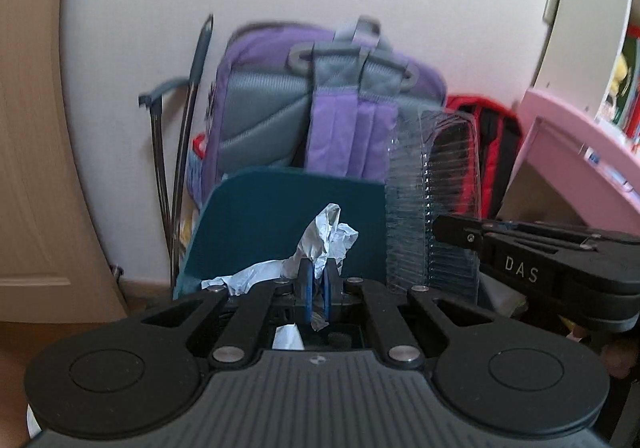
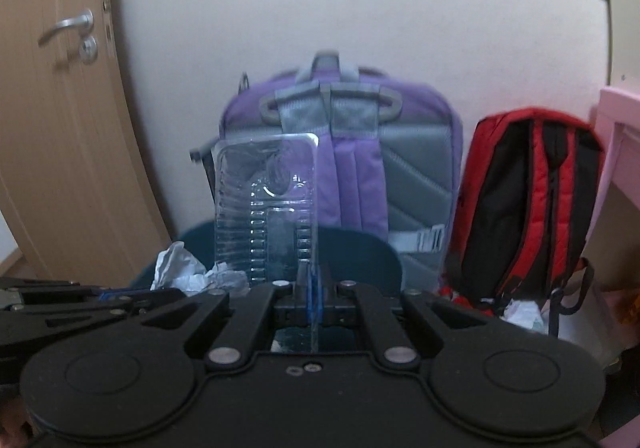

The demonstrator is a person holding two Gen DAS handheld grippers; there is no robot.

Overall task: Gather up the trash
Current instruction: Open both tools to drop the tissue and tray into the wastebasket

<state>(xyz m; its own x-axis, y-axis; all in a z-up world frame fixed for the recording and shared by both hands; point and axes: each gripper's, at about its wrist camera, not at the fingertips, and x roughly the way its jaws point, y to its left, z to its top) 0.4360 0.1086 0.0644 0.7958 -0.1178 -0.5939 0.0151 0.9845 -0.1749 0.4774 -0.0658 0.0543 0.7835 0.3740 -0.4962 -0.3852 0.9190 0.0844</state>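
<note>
1. While both pieces are up in the air, you have the pick-ups behind you: the left gripper [image 1: 316,286] is clamped on a crumpled white paper [image 1: 326,238], and the right gripper [image 2: 311,288] is pinched tight on the edge of a clear plastic tray [image 2: 264,207], which stands upright.
2. Take the dark teal bin [image 1: 256,224] as your landmark. Seen from the left wrist, the paper hangs in front of the bin's raised back wall, roughly over its middle; the tray is just to the right of the paper, at the bin's right side.
3. From the right wrist, the tray rises in front of the bin's rim [image 2: 360,248], and the paper sits low to its left, also against the bin.
4. Whether either piece is already over the bin's opening, I cannot tell: the gripper bodies hide the inside of the bin in both views.
5. What is left, by my reading, is the drop: bring both pieces above the opening and let go. Nothing has been released yet.
6. Behind the bin, a purple backpack [image 2: 360,167] leans on the wall, with a red backpack [image 2: 528,207] to the right of it. Neither looks like trash.
7. Something white and crumpled [image 2: 524,314] lies on the floor to the right of the bin, at the foot of the red backpack. It may be more trash to fetch; it is too blurred to be sure.
</note>
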